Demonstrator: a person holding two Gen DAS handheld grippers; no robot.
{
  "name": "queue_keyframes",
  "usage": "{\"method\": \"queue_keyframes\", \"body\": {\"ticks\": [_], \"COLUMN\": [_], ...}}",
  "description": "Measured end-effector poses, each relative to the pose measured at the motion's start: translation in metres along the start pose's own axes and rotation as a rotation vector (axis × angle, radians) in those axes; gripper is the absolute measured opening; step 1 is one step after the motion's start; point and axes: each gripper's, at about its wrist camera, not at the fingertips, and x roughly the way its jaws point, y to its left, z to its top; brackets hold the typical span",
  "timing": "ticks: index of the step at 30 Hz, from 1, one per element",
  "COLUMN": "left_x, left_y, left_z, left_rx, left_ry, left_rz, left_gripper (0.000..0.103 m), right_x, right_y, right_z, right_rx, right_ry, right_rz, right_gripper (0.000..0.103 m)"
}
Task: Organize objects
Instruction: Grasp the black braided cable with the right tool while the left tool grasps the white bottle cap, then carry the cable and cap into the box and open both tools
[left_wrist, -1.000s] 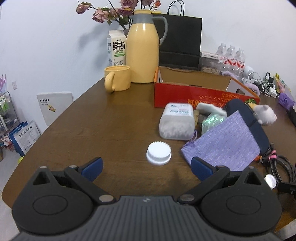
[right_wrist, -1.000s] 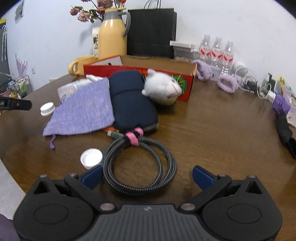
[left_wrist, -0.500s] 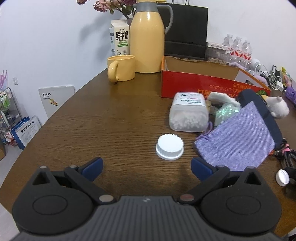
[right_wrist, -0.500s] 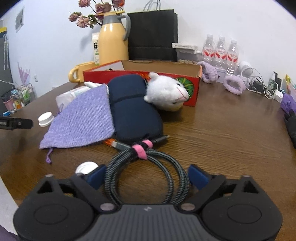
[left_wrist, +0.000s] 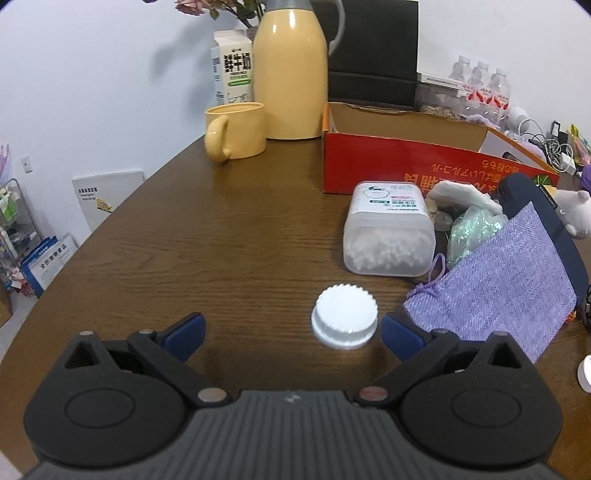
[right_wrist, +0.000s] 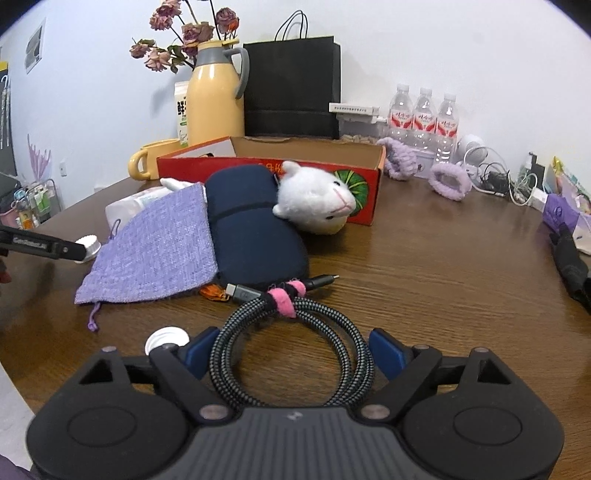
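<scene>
My left gripper (left_wrist: 291, 332) is open, low over the table, with a white ribbed cap (left_wrist: 344, 321) just ahead of its right finger. Beyond lie a clear box of cotton swabs (left_wrist: 388, 236), a purple knit pouch (left_wrist: 498, 288) and an open red cardboard box (left_wrist: 424, 162). My right gripper (right_wrist: 291, 350) is open around the near loop of a coiled braided cable (right_wrist: 291, 343) with a pink tie. A small white lid (right_wrist: 166, 338) sits by its left finger. A navy case (right_wrist: 251, 225), white plush toy (right_wrist: 314, 203) and the pouch (right_wrist: 155, 251) lie ahead.
A yellow thermos (left_wrist: 291, 70), yellow mug (left_wrist: 236, 129) and milk carton (left_wrist: 232, 70) stand at the back left. A black paper bag (right_wrist: 291, 88), water bottles (right_wrist: 424, 114), purple scrunchies (right_wrist: 447, 181) and chargers line the back right. The left gripper's finger (right_wrist: 40, 245) shows at the right view's left edge.
Both grippers moved forward and lower. The white cap is now close to the left gripper's right finger. The cable loop now lies between the right gripper's fingers.
</scene>
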Motion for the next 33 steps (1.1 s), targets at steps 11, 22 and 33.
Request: {"method": "queue_keyframes", "body": {"ticks": [11,22,33], "left_x": [0.002,-0.03,-0.051], "left_y": [-0.01,-0.015,-0.043], "left_z": [-0.001,0.007,0.064], "left_rx": [0.051,0.06,0.042], "left_ry": [-0.03,-0.11,-0.254], "left_rz": [-0.085,-0.105,-0.148], "left_gripper": [0.048,0.041,0.041], "right_x": [-0.01,-0.024,-0.039], "right_y": [0.003,0.01,0.013], "right_z": [0.004,0.01,0.06], "right_rx": [-0.016,-0.046,-0.093], "right_ry": [-0.041,-0.093,-0.254], "right_rz": [-0.009,-0.001,0.0], "right_gripper": [0.086,0.086,0.086]}}
